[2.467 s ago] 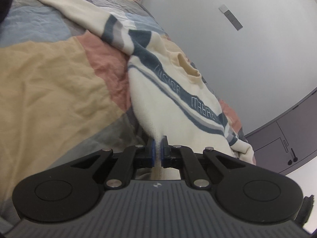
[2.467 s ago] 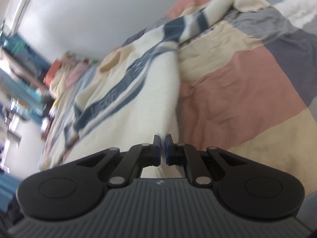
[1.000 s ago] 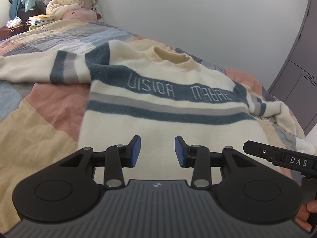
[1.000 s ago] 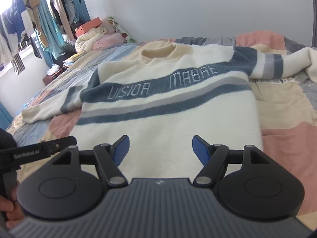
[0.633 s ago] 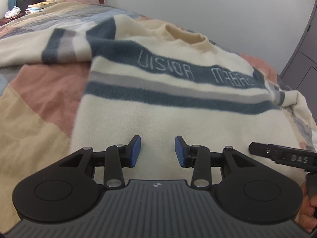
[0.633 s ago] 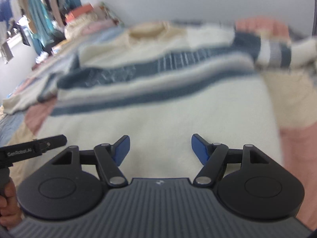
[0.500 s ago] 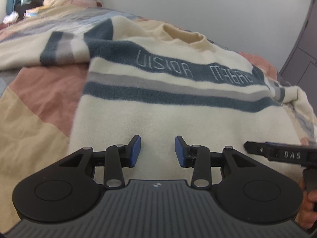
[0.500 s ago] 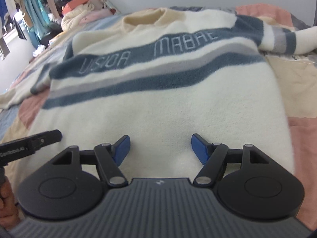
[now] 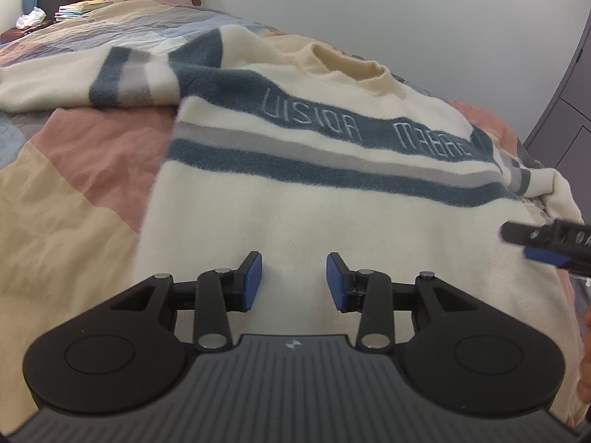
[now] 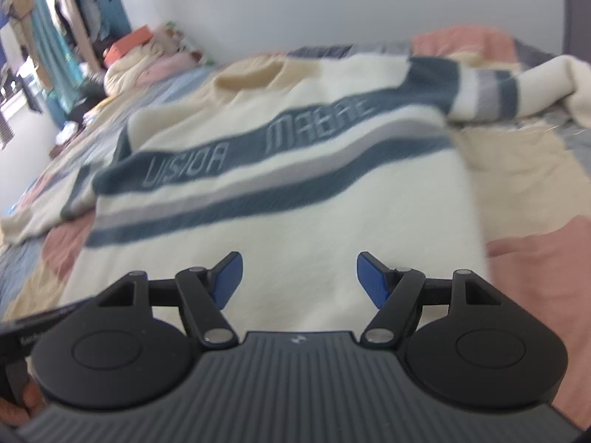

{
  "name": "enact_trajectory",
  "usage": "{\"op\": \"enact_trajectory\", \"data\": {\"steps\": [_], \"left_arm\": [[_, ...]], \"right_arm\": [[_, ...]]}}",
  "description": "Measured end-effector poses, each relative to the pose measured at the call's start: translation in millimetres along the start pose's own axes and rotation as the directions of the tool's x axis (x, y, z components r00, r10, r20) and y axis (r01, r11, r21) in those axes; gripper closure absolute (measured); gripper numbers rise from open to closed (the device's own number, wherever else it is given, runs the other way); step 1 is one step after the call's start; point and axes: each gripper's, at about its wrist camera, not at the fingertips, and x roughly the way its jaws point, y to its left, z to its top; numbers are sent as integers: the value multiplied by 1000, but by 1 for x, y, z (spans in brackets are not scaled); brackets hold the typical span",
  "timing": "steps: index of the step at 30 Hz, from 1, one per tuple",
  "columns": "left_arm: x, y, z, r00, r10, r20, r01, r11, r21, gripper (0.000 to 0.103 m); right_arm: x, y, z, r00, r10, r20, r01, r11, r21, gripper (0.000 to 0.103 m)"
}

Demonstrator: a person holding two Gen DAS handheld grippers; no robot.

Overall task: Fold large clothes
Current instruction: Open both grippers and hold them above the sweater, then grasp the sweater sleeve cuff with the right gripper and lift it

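Left sleeve (image 9: 74,77) of sweater (image 9: 332,214) lay stretched out across patchwork bedspread (image 9: 66,192), blue and grey cuff bands showing. Sweater body lay flat on bed, front up, blue chest band lettered, collar (image 9: 351,62) toward wall (image 9: 406,7). Left gripper (image 9: 294,282) hovered over lower hem area, fingers apart, nothing between them. Right gripper (image 10: 299,280) likewise over hem, fingers wider apart, empty; view blurred. Right sleeve (image 10: 517,88) lay bunched near far right bed edge.
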Motion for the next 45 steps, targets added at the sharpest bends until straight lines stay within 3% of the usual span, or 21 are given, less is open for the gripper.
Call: {"op": "enact_trajectory", "data": {"steps": [9, 18, 20, 21, 23, 33, 36, 45], "left_arm": [[-11, 3, -5, 1000, -4, -9, 4, 1000, -5, 59], [-15, -2, -10, 1000, 7, -7, -7, 999, 31, 59], [-16, -2, -10, 1000, 5, -7, -5, 1000, 26, 59], [-16, -2, -10, 1000, 4, -7, -4, 1000, 24, 59], [-15, -2, -10, 1000, 4, -10, -4, 1000, 23, 58], [-12, -6, -12, 1000, 25, -11, -25, 999, 40, 58], [-11, -2, -13, 1000, 6, 6, -5, 1000, -20, 51], [-3, 0, -8, 999, 29, 39, -25, 994, -103, 49]], "right_arm": [[-15, -33, 32, 993, -77, 95, 72, 996, 46, 32], [-10, -79, 52, 980, -178, 86, 168, 980, 110, 31], [-9, -95, 58, 976, -196, 97, 185, 976, 117, 28], [-7, -105, 61, 975, -201, 98, 188, 973, 131, 18], [-4, -126, 65, 972, -216, 98, 195, 963, 183, 12], [31, -228, 82, 951, -287, 118, 253, 938, 238, 12], [35, -257, 86, 933, -322, 163, 269, 921, 282, 12], [64, -312, 106, 920, -338, 198, 305, 936, 176, 12]]}}
